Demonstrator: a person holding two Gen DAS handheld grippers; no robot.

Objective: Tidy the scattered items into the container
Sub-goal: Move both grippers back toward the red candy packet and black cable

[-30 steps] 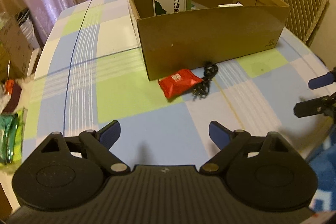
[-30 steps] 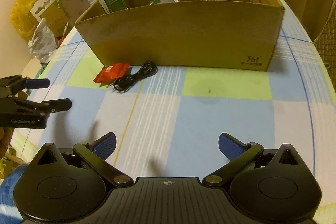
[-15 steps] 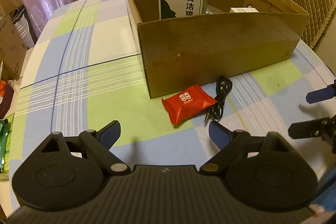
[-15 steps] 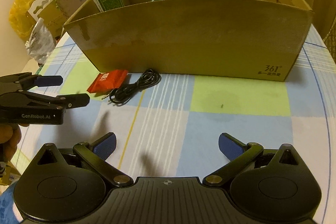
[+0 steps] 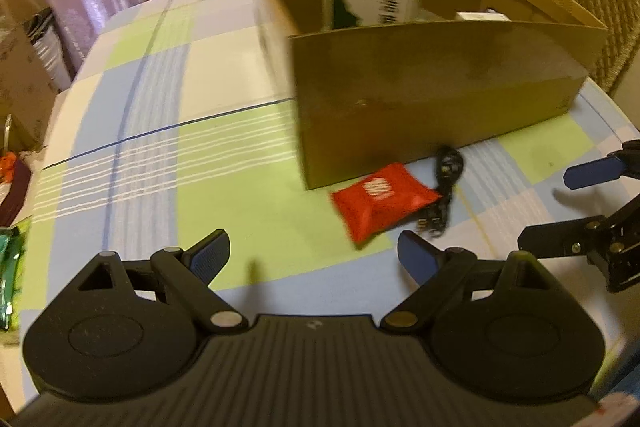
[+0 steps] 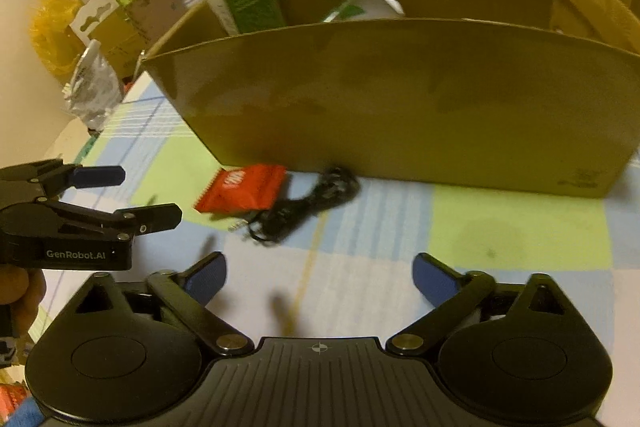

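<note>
Jaws empty: left gripper (image 5: 314,254) wide, right gripper (image 6: 319,275) closing; cardboard box (image 6: 420,99) looms behind red packet (image 6: 243,187).

Black left gripper (image 5: 314,253) with blue pads, brass pivots, ribbed housing
</note>
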